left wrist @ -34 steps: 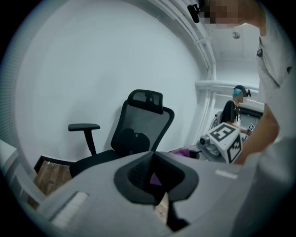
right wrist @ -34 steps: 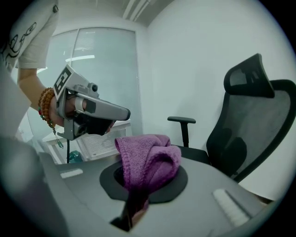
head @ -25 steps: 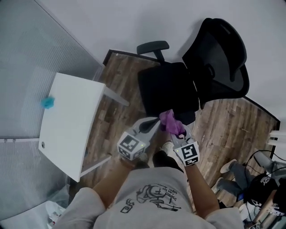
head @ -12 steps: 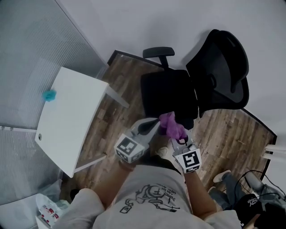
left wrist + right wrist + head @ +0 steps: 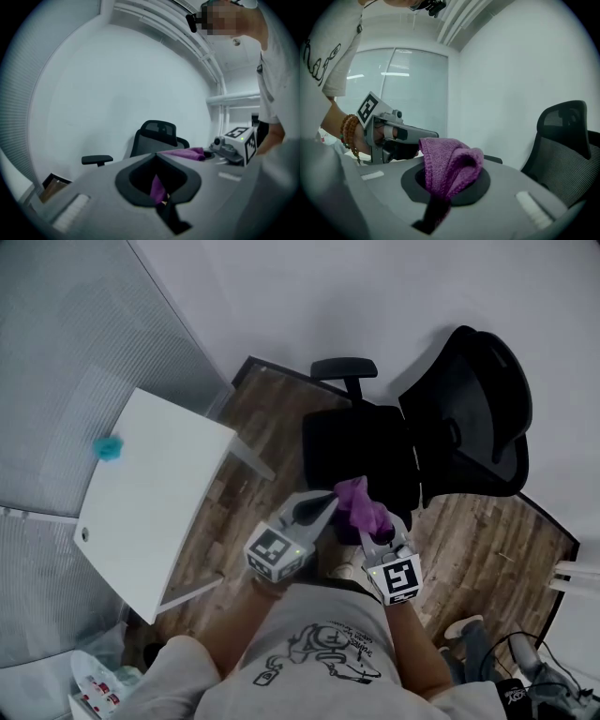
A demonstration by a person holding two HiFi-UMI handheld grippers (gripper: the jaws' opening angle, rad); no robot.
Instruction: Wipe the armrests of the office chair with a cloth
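Hanging above the chair (image 5: 361, 442) seat's front edge, the purple cloth (image 5: 356, 501) was pinched by the right gripper (image 5: 362, 521); the left gripper (image 5: 326, 505) was closed on its other end, apart from the armrest (image 5: 344, 367).

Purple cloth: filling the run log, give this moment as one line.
purple cloth: held by both | left hand-held gripper: shut on it | right hand-held gripper: shut on it | armrest: untouched
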